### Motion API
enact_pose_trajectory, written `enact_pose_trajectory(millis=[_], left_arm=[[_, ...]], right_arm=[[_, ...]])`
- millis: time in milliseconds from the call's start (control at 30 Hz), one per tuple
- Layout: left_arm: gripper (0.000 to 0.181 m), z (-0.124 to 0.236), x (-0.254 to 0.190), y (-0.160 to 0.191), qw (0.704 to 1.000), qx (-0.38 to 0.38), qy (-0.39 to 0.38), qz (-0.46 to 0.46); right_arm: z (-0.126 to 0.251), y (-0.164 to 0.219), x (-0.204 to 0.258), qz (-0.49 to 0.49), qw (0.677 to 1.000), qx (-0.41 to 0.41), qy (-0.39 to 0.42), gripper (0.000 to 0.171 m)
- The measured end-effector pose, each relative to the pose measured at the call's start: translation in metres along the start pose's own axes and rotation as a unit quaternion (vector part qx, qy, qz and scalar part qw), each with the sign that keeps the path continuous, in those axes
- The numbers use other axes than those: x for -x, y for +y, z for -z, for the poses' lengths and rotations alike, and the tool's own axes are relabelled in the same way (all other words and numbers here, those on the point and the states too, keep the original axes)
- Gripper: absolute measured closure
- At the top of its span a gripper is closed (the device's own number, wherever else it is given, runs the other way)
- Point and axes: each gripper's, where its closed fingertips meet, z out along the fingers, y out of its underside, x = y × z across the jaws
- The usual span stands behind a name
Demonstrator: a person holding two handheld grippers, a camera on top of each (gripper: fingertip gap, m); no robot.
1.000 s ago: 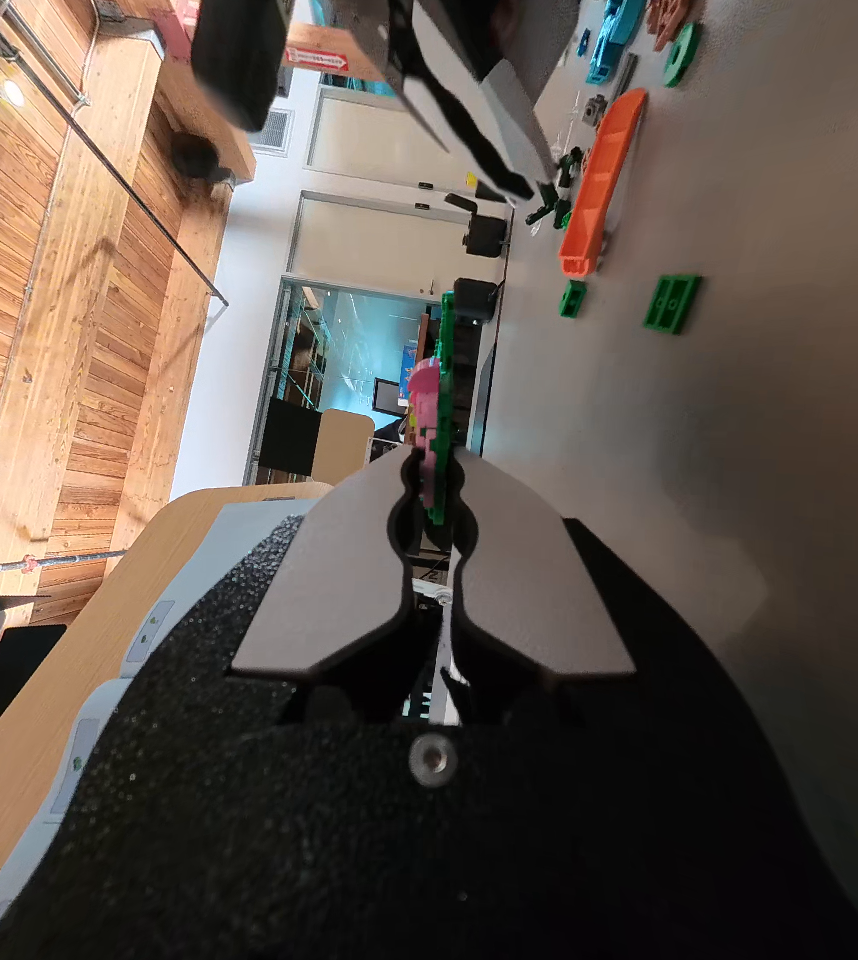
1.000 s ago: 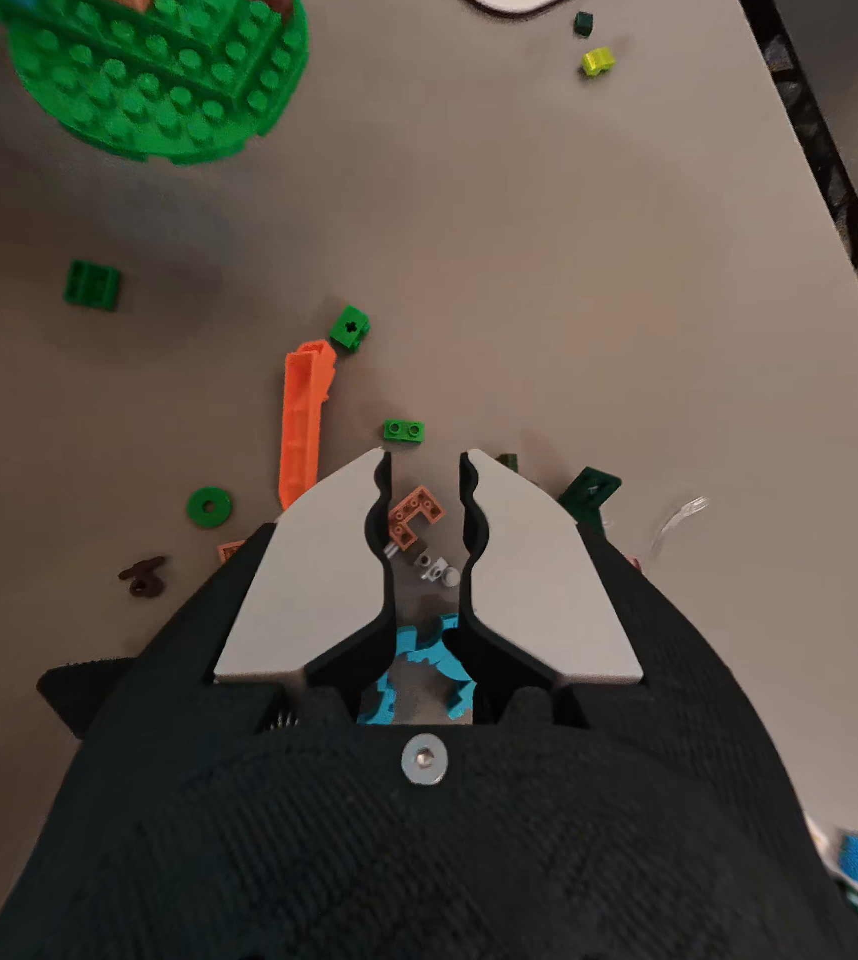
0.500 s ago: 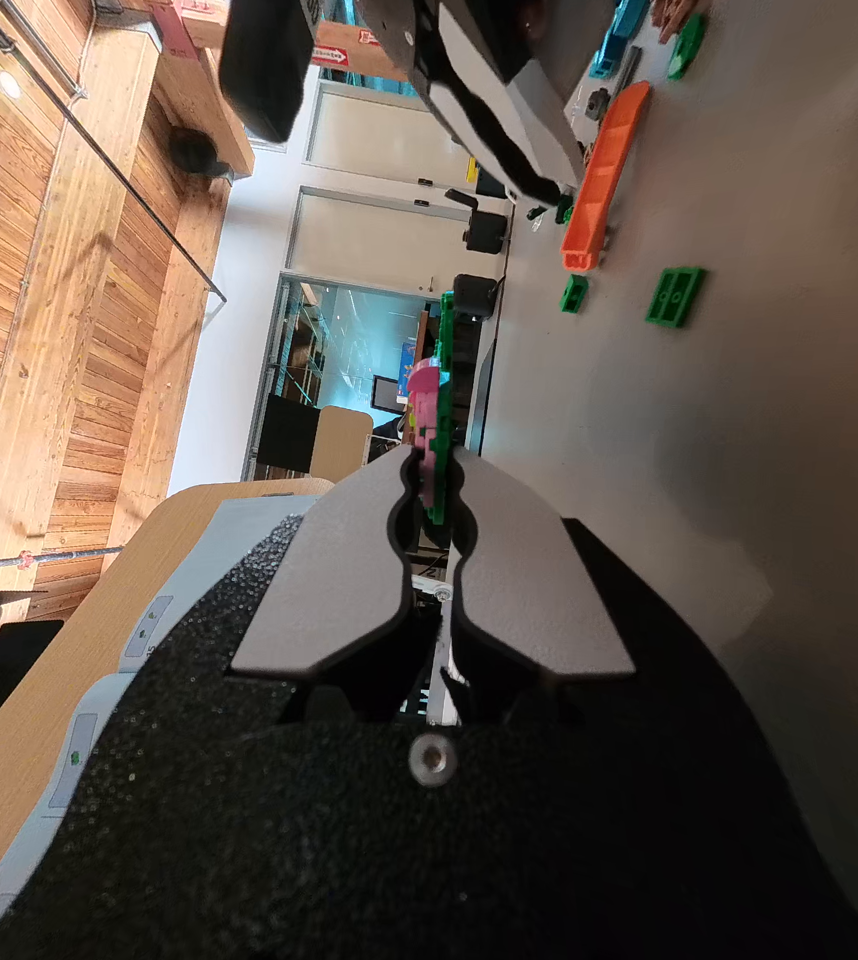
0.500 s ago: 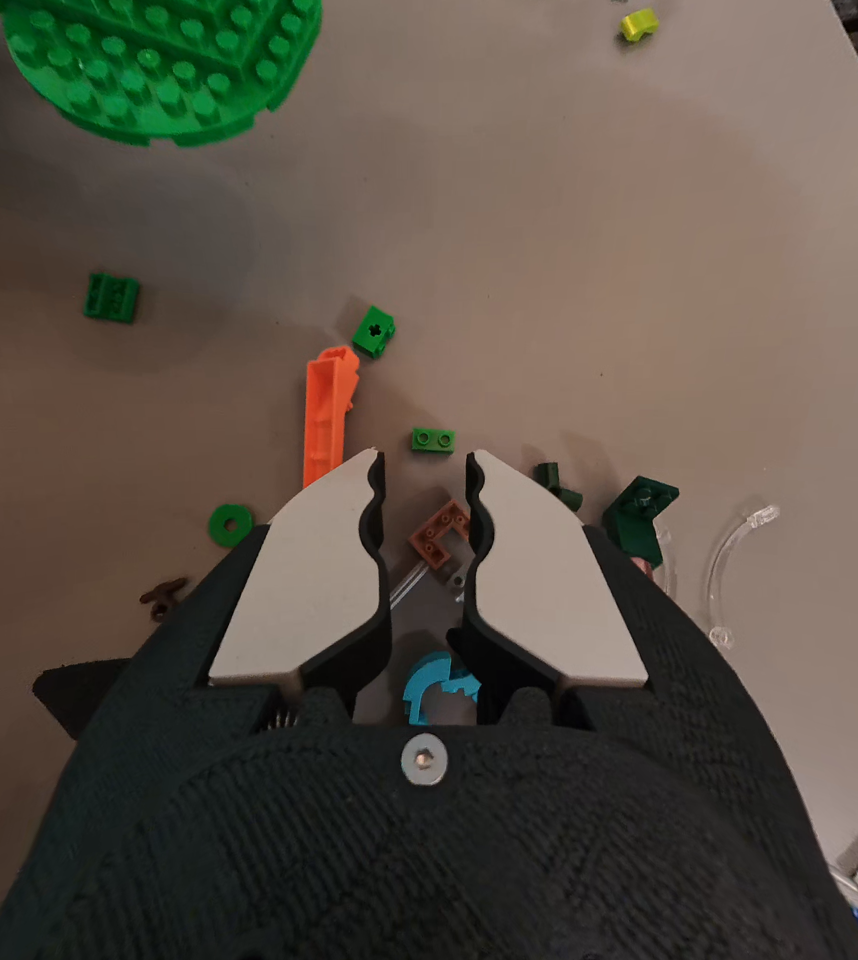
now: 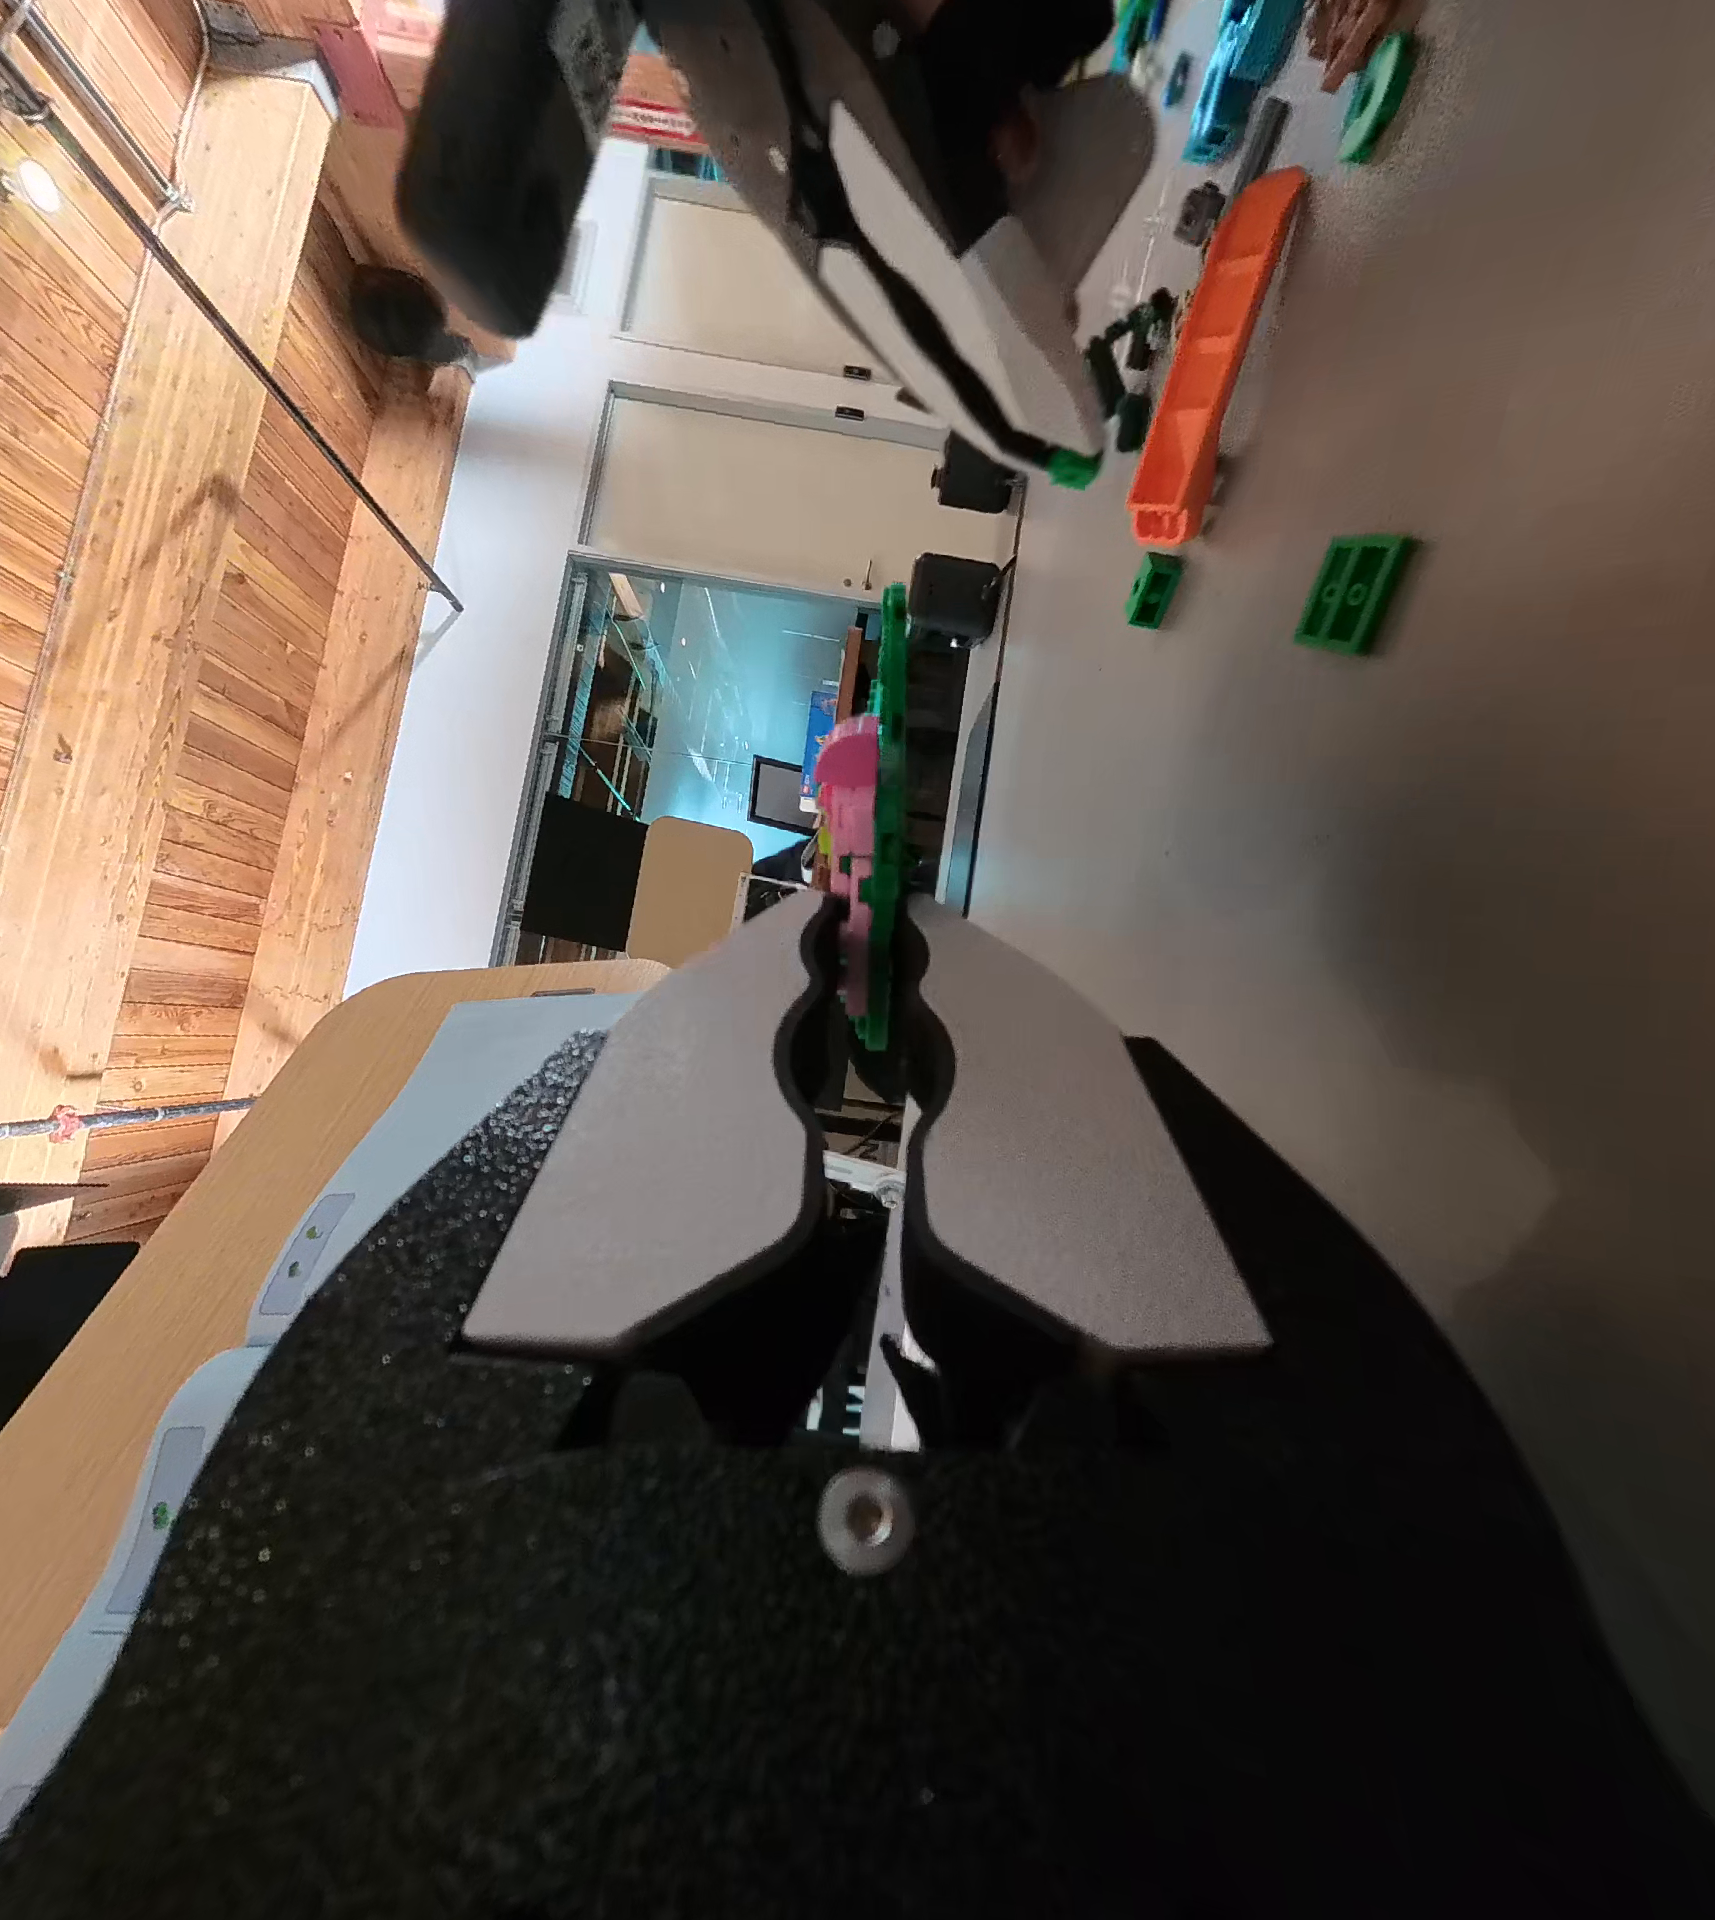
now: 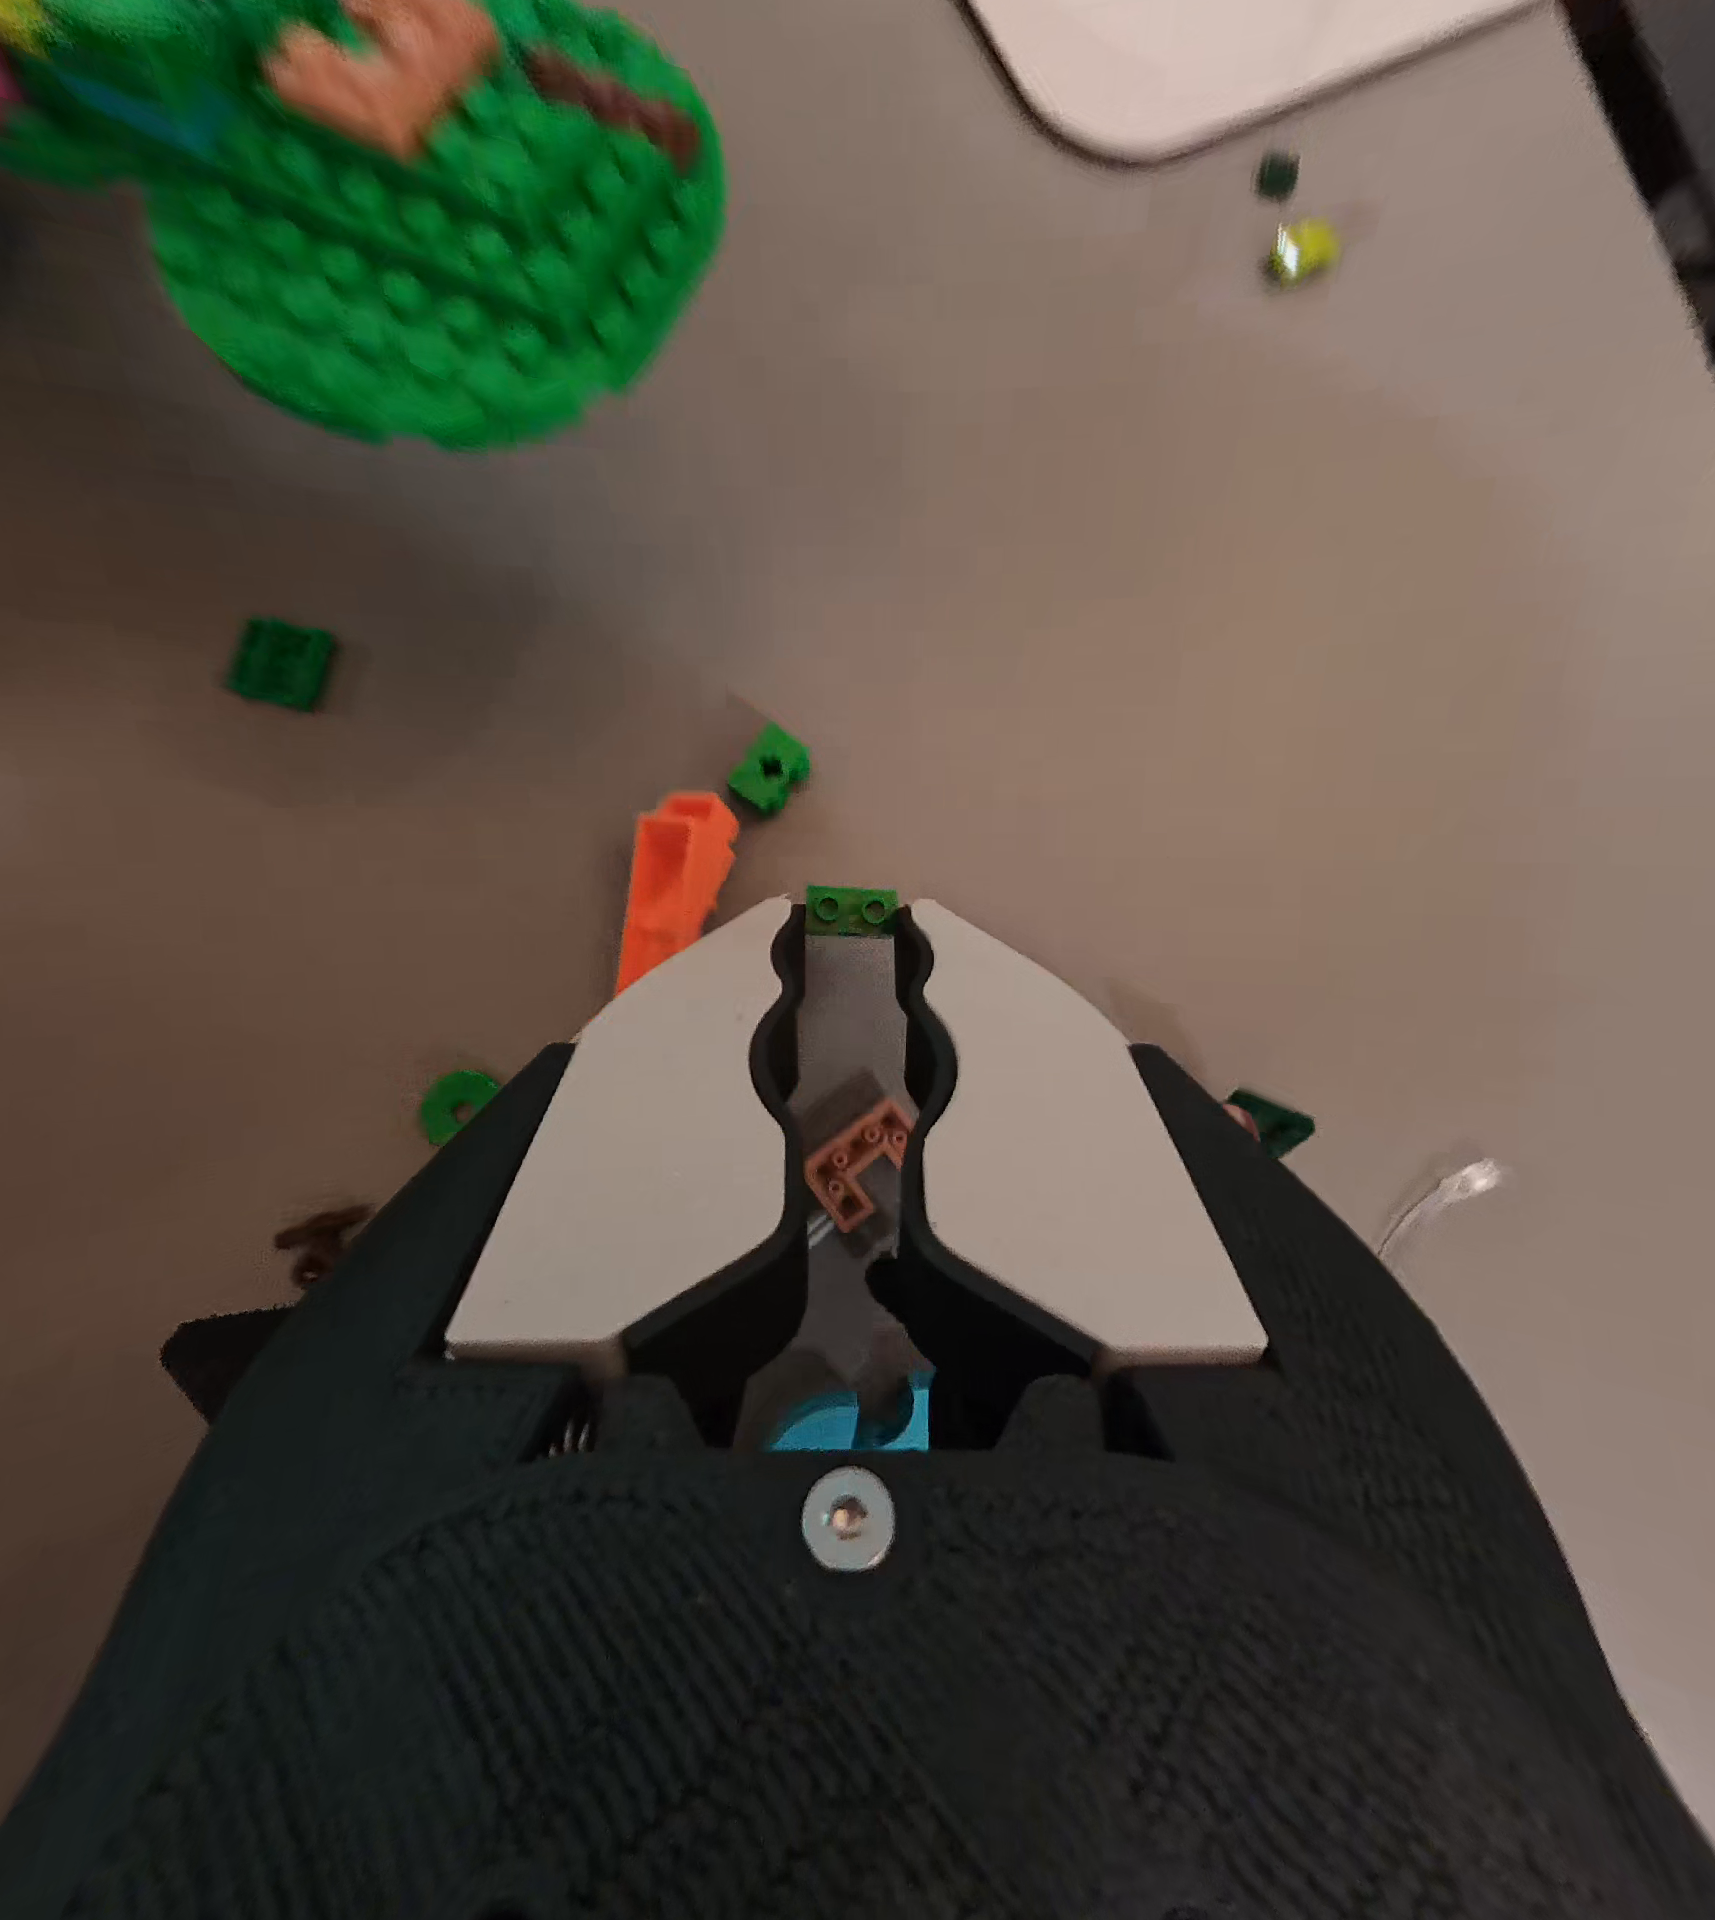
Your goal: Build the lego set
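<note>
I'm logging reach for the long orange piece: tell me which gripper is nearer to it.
Right. The right gripper, pinching a small green plate, sits just beside the long orange piece. The left gripper is farther off, clamped on the round green build.

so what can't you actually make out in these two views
- Right wrist view: round green baseplate is motion-blurred and cut by the top edge; the parts on it are unclear.
- Right wrist view: blue piece is mostly hidden behind the right gripper.
- Left wrist view: the build in the left gripper is edge-on, its top unseen.
</note>
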Motion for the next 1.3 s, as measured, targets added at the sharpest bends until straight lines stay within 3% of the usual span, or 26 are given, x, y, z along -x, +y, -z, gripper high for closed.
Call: enact_pose_trajectory(millis=[33,300,433,800,1300], left_arm=[[0.173,0.000,0.001,-0.001,1.000,-0.002,-0.002,-0.001],[0.173,0.006,0.007,-0.015,0.999,-0.029,-0.022,-0.017],[0.173,0.010,0.002,-0.024,0.998,-0.053,-0.008,-0.016],[0.173,0.010,-0.009,-0.037,0.994,-0.096,0.034,0.038],[0.173,0.022,-0.016,-0.063,0.989,-0.143,0.025,-0.039]], right_arm=[[0.005,-0.010,0.002,0.011,1.000,-0.012,-0.001,0.157],[0.048,-0.095,0.045,0.112,0.985,-0.111,-0.064,0.157],[0.054,-0.118,0.074,0.164,0.973,-0.129,-0.102,0.157],[0.043,-0.103,0.088,0.199,0.961,-0.111,-0.155,0.157],[0.046,-0.095,0.115,0.226,0.947,-0.084,-0.210,0.156]])
